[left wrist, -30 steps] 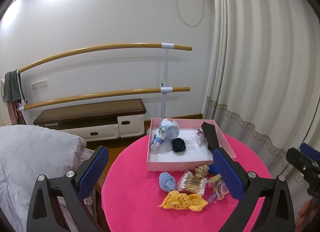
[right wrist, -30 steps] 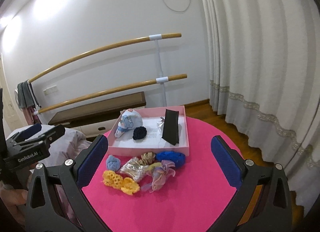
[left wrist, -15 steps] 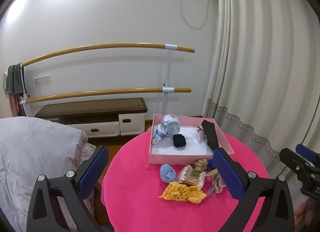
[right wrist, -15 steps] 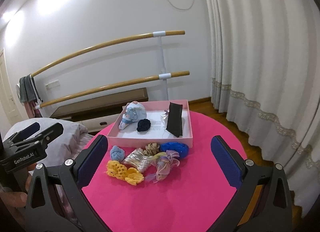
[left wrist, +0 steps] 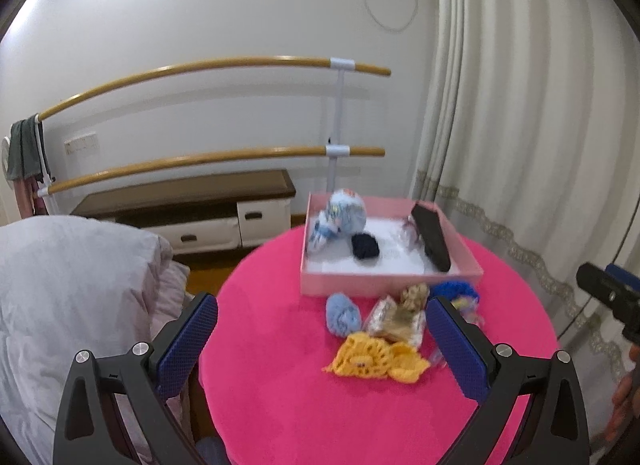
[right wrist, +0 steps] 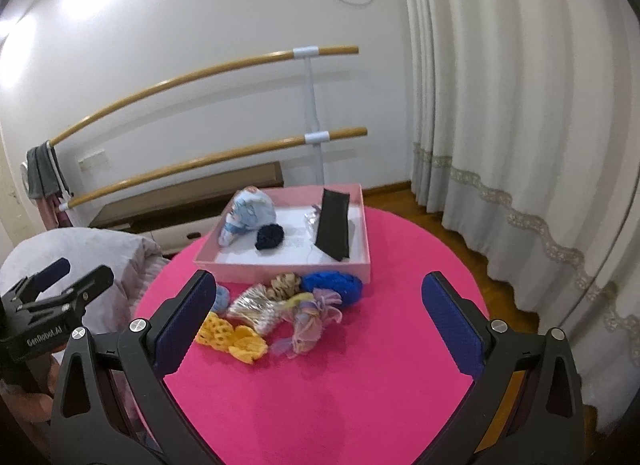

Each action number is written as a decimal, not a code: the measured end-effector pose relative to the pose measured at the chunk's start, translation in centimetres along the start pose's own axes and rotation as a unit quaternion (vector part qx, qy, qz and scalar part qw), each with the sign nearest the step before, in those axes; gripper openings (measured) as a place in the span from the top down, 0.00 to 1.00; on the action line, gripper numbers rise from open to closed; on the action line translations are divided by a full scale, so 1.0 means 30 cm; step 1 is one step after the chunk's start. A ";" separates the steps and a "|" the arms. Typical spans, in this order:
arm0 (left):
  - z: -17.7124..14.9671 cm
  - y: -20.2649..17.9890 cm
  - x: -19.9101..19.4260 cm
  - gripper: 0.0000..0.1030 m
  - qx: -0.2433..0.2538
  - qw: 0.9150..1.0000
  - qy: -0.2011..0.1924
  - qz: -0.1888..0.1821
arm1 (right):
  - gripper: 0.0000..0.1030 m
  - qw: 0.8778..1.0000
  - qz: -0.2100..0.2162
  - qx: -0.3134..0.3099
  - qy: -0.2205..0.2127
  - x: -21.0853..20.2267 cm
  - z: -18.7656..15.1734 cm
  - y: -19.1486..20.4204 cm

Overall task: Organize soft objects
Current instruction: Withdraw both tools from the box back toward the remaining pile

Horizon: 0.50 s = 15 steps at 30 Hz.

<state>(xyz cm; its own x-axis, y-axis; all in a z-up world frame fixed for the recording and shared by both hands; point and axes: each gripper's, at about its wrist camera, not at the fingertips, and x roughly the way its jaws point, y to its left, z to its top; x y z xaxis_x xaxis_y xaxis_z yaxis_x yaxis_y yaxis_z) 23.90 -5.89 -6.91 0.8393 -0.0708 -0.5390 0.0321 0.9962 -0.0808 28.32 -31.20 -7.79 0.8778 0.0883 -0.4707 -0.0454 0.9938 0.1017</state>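
A pink box (left wrist: 388,279) (right wrist: 288,265) stands at the far side of a round pink table (right wrist: 360,385). It holds a pale blue printed bundle (right wrist: 250,215), a dark navy scrunchie (right wrist: 270,236) and a black pouch (right wrist: 334,225). In front of it lie loose soft items: a yellow crochet piece (left wrist: 374,357) (right wrist: 232,339), a light blue ball (left wrist: 342,313), a silver-gold scrunchie (right wrist: 256,307), a blue knit piece (right wrist: 332,285) and a pastel scrunchie (right wrist: 312,317). My left gripper (left wrist: 322,343) and right gripper (right wrist: 316,319) are both open and empty, above the table's near side.
A bed with a white quilt (left wrist: 68,293) lies left of the table. Two wooden ballet bars (left wrist: 216,65) and a low cabinet (left wrist: 188,205) stand at the wall. Curtains (right wrist: 520,125) hang at the right.
Both grippers have moved closer to the table and tilted down, so the box and loose items look larger. Nothing on the table has moved.
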 end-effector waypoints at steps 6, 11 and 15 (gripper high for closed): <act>-0.037 -0.034 0.113 0.00 0.014 0.999 0.038 -0.002 | 0.00 0.999 -0.005 0.010 0.040 0.096 -0.049 -0.045; -0.060 -0.057 0.207 0.00 0.019 0.998 0.061 -0.002 | 0.00 0.997 -0.001 0.016 0.069 0.170 -0.096 -0.065; -0.081 -0.086 0.293 0.00 0.024 0.997 0.075 -0.004 | 0.00 0.996 0.004 0.022 0.088 0.226 -0.125 -0.071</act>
<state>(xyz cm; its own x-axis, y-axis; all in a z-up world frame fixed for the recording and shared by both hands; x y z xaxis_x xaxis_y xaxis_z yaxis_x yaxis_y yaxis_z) 29.87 -9.20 -13.46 0.7483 -0.0827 -0.6582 0.0685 0.9965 -0.0473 32.59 -32.45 -14.48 0.7803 0.1098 -0.6156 -0.0276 0.9896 0.1414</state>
